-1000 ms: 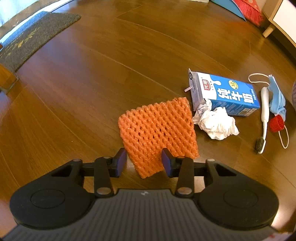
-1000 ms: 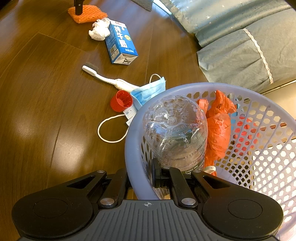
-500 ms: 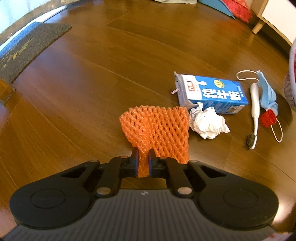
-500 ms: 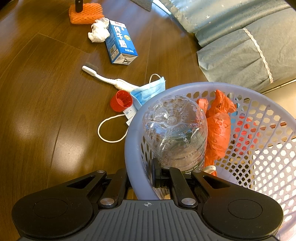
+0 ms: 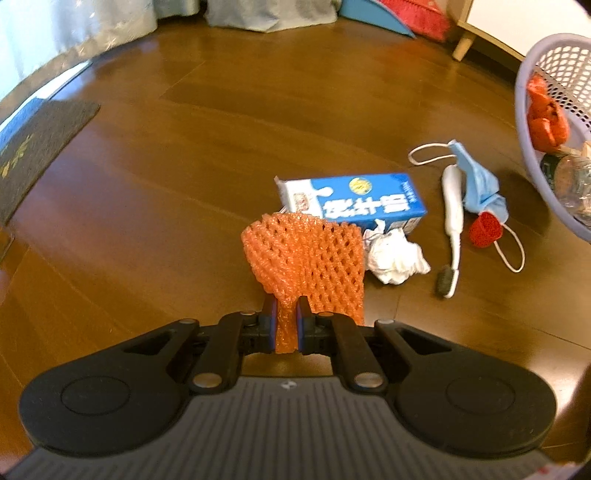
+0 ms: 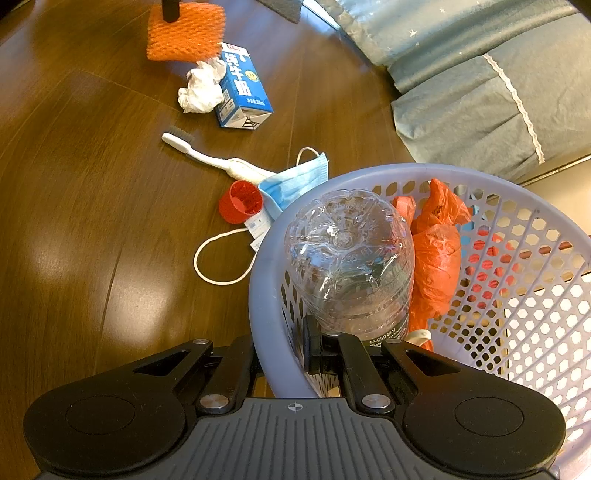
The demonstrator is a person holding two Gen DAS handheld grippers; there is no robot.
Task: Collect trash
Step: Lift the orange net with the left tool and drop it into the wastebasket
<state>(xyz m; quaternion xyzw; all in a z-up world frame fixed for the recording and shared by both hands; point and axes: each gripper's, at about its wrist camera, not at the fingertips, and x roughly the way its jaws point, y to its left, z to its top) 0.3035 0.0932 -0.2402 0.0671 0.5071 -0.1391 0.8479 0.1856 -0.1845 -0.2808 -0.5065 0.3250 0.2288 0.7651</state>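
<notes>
Partway through, by my judgement: some trash is already binned, one piece is in hand, and several pieces remain on the wooden floor (image 5: 221, 155).

Nearest in the left wrist view, the left gripper (image 5: 286, 319) has its fingers closed almost together on the lower edge of the orange foam fruit net (image 5: 306, 258), which hangs pinched between them. In the right wrist view the same net (image 6: 186, 31) appears raised clear of the floor, so I take it to be lifted and ready to carry toward the bin.

Just beyond the net lie the crumpled white tissue (image 5: 395, 258) and, touching it, the blue milk carton (image 5: 354, 201) on its side. Further right are the white toothbrush (image 5: 452, 221), the red cap (image 5: 484, 230) and the blue face mask (image 5: 480, 181), whose ear loop trails across the floor beside the cap. These five things are not yet collected.

Nearest in the right wrist view, the right gripper (image 6: 282, 350) is clamped on the near rim of the lavender laundry-style basket (image 6: 266, 258), one finger outside the wall and one inside. The basket holds a clear plastic bottle (image 6: 351, 258) lying with its base toward the rim and, just behind it, a crumpled orange plastic bag (image 6: 436, 243). Something white shows low beside the bottle, but what it is I cannot tell.

Farthest off, a teal fabric cover (image 6: 480, 74) lies beyond the basket.
</notes>
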